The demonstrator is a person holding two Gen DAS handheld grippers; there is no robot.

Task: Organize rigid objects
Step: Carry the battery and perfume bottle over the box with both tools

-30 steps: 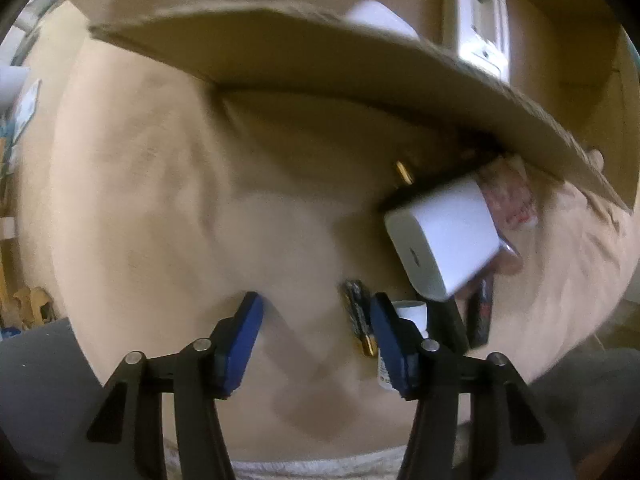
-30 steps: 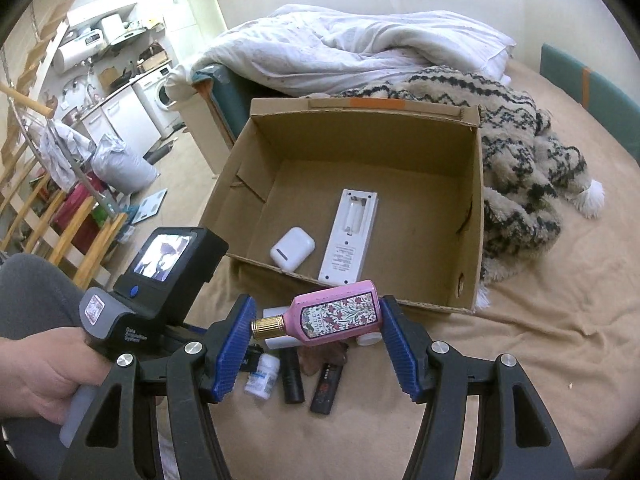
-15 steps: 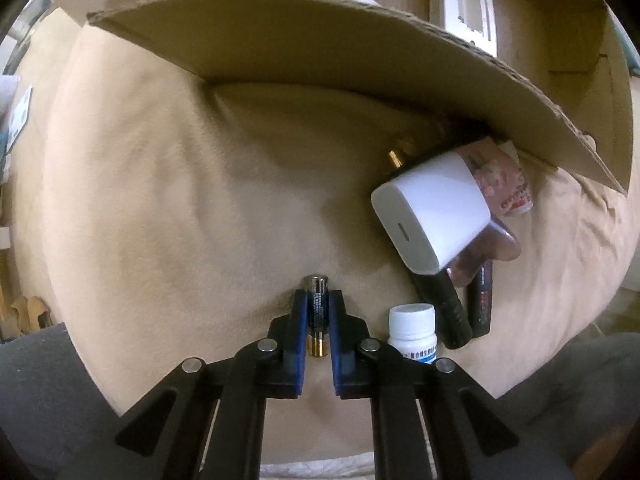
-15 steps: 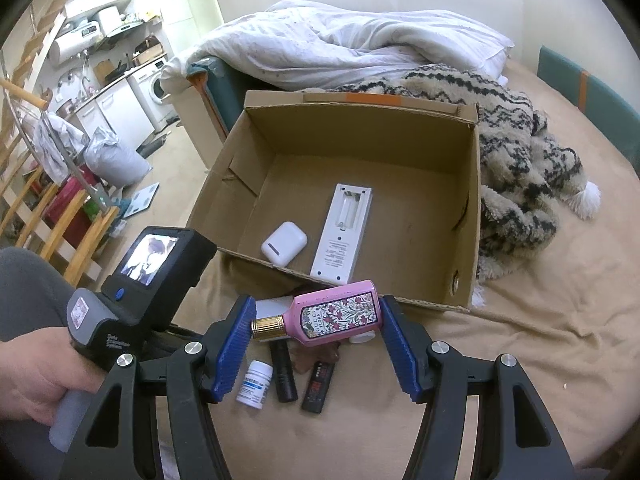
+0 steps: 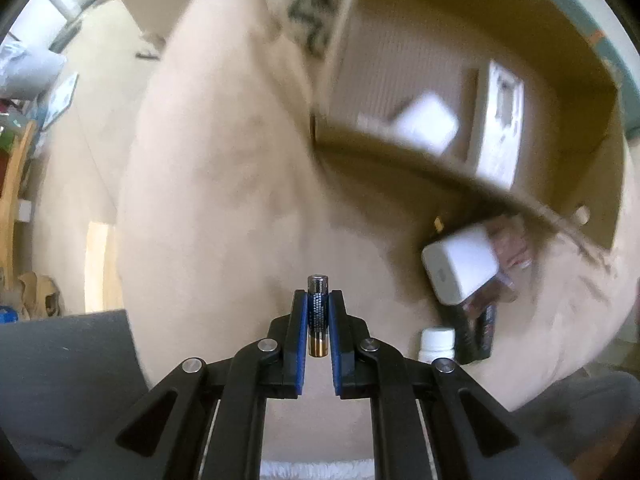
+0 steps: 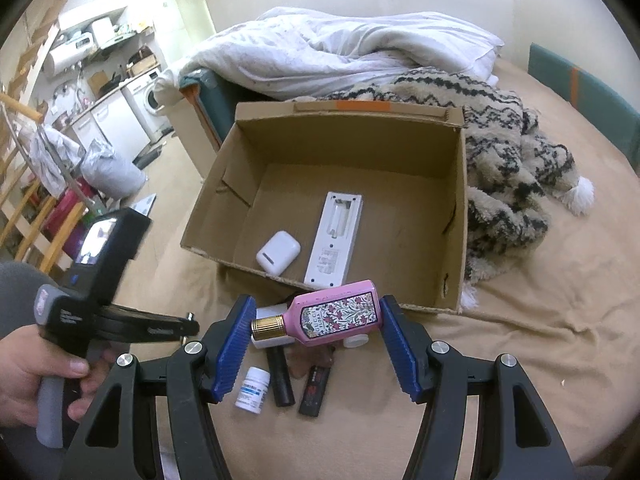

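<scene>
A: While pinched lengthways between the pads, clenched tight, that's the left gripper (image 5: 318,294) on a battery (image 5: 317,320), lifted off the bedsheet (image 5: 220,200), just short of the cardboard box's (image 5: 420,164) near wall.

B: Thin grip, though. Held along the middle only, top end poking past the tips. Could twist or squirt out on a quick swing over that wall.

A: Could also clip the rim if carried too low. White charger (image 5: 460,270) and pill bottle (image 5: 436,344) lying outside the box, near its front wall.

B: Over to the right wrist view. Right gripper (image 6: 316,302) grasping a pink perfume bottle (image 6: 340,314) end to end, gold cap towards one pad, base towards the other, hovering just before the box's front wall.

A: Risky too: pressed end to end, so liable to pivot and drop onto the loose pieces beneath.

B: Inside the box, a remote (image 6: 336,236) and an earbud case (image 6: 278,250) lying by the near wall. Best to aim both drops behind those, towards the far wall.
</scene>
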